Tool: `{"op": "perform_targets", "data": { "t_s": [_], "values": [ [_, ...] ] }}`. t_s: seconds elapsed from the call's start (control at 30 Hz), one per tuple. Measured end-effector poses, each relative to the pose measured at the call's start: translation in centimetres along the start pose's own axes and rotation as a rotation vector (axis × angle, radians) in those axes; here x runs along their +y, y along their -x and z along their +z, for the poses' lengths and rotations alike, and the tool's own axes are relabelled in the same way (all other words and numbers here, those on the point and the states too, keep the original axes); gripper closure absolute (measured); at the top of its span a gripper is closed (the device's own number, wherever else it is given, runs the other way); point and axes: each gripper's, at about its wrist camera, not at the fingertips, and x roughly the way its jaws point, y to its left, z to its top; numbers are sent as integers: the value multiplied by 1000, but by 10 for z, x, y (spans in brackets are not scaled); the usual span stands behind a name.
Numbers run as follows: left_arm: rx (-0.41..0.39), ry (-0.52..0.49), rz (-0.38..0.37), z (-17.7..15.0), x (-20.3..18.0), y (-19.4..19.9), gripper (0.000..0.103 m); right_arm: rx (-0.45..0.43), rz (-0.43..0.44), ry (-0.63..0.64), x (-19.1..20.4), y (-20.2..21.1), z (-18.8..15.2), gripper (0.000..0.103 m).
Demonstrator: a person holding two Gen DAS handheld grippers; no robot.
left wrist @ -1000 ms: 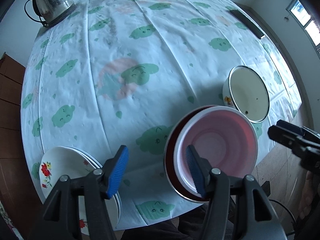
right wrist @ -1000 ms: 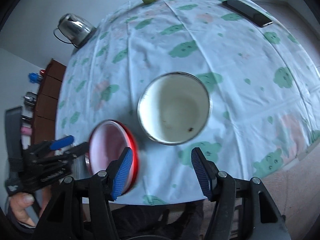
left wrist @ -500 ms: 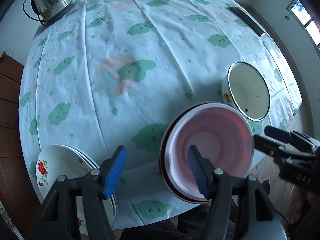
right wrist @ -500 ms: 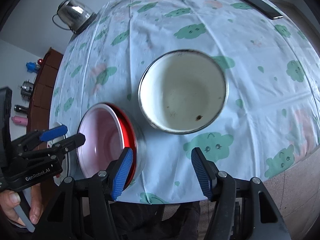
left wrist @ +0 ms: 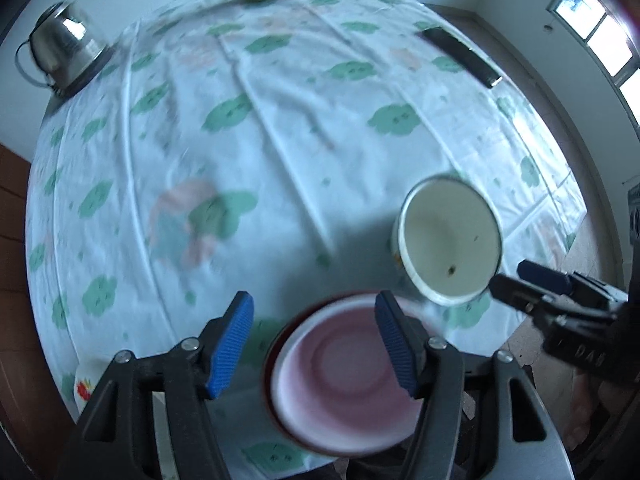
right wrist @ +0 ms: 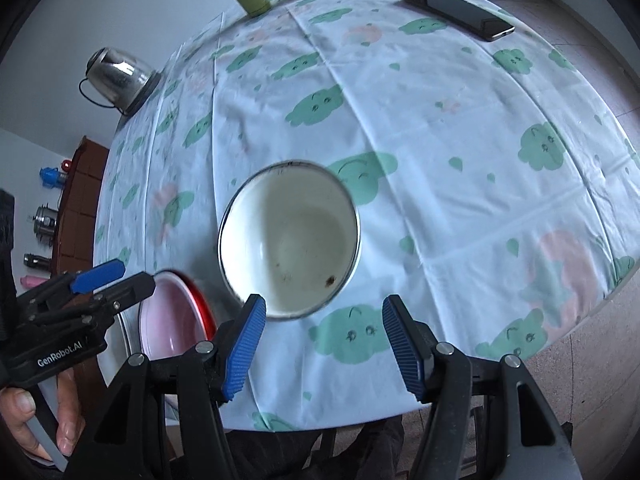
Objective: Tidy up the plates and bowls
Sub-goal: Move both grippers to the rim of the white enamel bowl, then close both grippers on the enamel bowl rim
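The white bowl (right wrist: 289,240) sits near the table's (left wrist: 280,128) near edge, the pink bowl (left wrist: 344,376) just left of it. Both claws, left (left wrist: 316,344) and right (right wrist: 324,348), hover part-open and empty. A careless grab could nudge either bowl off the edge.

"GenRobot.AI" on left gripper (right wrist: 114,280)
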Motion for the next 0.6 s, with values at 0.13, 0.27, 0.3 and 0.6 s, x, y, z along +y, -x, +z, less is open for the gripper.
{"op": "perform_targets", "data": {
  "t_s": [0.13,0.27,0.3,0.6],
  "values": [
    [45,-20,-27,21,-11,-17,39,-22,-11,-21,-7,-1,11,41],
    [111,-35,-44,34,-23,-39,44,-8,-17,-37,-13,-9,21,59],
    [117,-38,-40,36,-25,-41,46,-5,-18,-39,-14,-10,23,60],
    [141,-112,-38,46,-47,-55,68,25,-21,-37,-16,-21,27,74]
  ]
}}
